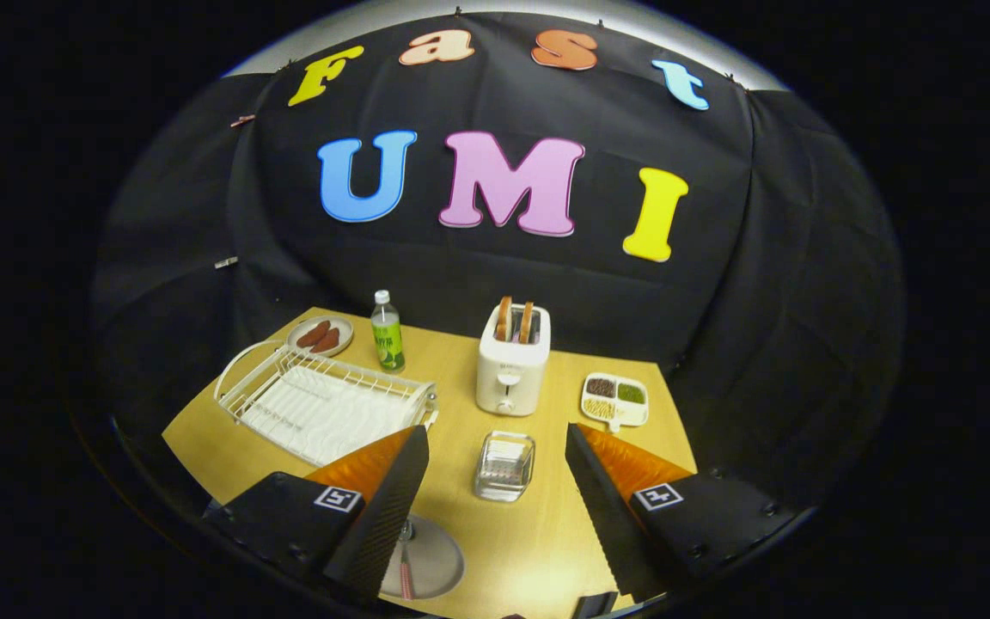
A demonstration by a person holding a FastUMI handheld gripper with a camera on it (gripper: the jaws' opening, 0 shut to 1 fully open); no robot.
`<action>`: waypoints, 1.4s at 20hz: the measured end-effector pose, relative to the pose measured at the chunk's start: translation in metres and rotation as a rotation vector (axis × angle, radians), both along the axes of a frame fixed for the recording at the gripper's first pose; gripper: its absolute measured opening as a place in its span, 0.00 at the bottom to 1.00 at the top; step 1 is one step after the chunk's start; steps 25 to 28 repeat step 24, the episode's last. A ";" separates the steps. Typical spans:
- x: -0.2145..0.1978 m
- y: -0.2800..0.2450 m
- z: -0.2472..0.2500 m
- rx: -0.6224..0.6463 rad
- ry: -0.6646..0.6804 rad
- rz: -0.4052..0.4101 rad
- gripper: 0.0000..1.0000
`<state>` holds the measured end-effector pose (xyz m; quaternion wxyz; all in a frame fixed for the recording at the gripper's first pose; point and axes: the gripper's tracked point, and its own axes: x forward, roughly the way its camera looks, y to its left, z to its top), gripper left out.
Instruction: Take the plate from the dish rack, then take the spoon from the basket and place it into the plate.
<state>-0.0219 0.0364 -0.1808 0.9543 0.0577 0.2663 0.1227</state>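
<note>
My gripper (497, 434) is open above the wooden table (529, 550), with nothing between its fingers. A grey plate (435, 563) lies on the table beside the left finger, which hides part of it. On the plate rests a spoon (406, 578) with a pinkish handle, its upper end tucked behind that finger. A small clear basket (504, 465) stands just ahead, between the two fingertips. The white wire dish rack (323, 404) sits beyond the left finger with no plate in it.
A white toaster (512, 365) with two slices of toast stands beyond the basket. A green bottle (388, 334) and a plate of sausages (320, 335) are behind the rack. A divided dish of beans (615, 400) lies beyond the right finger.
</note>
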 end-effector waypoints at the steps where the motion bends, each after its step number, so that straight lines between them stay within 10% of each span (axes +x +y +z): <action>1: 0.007 -0.010 0.012 -0.004 -0.030 -0.008 0.99; 11: 0.028 -0.075 0.100 0.026 -0.250 -0.045 0.98; 28: 0.015 -0.111 0.109 0.066 -0.324 -0.020 0.98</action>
